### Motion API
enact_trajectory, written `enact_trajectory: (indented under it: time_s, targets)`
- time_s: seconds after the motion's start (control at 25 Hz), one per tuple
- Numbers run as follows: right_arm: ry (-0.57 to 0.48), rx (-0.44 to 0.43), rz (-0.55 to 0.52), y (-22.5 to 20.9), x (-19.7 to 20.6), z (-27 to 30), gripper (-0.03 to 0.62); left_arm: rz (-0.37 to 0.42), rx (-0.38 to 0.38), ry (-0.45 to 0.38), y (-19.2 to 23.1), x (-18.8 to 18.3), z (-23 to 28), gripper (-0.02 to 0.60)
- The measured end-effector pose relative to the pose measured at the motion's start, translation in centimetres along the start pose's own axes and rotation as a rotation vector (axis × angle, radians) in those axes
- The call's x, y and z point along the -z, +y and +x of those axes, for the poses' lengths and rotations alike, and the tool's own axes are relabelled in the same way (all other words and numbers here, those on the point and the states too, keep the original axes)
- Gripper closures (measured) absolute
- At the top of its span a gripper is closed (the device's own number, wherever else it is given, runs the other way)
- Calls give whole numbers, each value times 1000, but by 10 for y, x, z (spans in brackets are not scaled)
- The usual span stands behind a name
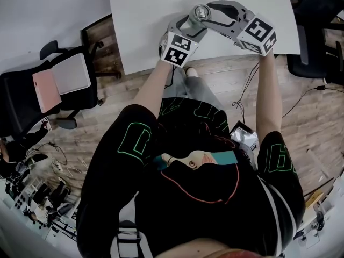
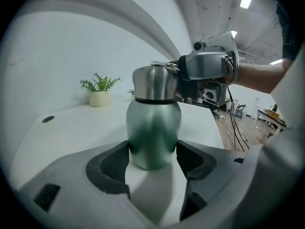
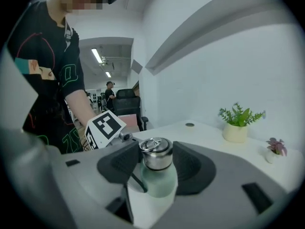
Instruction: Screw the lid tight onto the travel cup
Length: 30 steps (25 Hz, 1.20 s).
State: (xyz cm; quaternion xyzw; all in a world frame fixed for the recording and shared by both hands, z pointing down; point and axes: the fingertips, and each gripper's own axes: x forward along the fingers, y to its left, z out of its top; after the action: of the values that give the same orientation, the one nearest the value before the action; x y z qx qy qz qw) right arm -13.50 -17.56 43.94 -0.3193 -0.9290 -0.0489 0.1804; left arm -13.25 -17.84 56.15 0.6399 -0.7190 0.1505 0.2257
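Observation:
A green travel cup (image 2: 152,128) stands upright on the white table (image 1: 145,31) near its front edge. My left gripper (image 2: 152,162) is shut on the cup's lower body, with a dark pad pressed against each side. The steel lid (image 3: 156,155) with its ring handle sits on the cup's neck. My right gripper (image 3: 156,165) comes in from the right at lid height, and its pads lie against both sides of the lid. From the head view the cup (image 1: 201,12) shows from above between the left gripper (image 1: 193,26) and the right gripper (image 1: 211,16).
A small potted plant (image 3: 237,123) and a tiny pink one (image 3: 274,149) stand further back on the table. A round cable hole (image 2: 47,119) is in the tabletop. A black office chair (image 1: 59,85) stands left of the table, and cables lie on the wooden floor.

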Motion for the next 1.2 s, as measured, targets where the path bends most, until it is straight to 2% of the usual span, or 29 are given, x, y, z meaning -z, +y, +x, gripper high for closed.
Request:
enact_trajectory:
  time_s: [0.12,0.32,0.64,0.76,0.84,1.0,1.2]
  targets:
    - [-28,19,21,1,-1,2,365,-4,3,-4,0,0,0,264]
    - [-70,134,61,1,-2,2,365,3,-3,2,0,0,-2,264]
    - [-140,486,164,1,1,1,364,6,-9,1,1,1,-2,264]
    - [-158,632,164,5,-1,-2,364,7,-12,1,-2,0,-2,264]
    - [-168,689,159,6,-3,-2,364,1,-12,4,-2,0,-2,264]
    - [-162,691,157,6,-2,-3,364,4,-11,2,-2,-1,-2,264]
    - [-145,591,115,9,-2,-2,367,11,-8,15,0,3,-2,262]
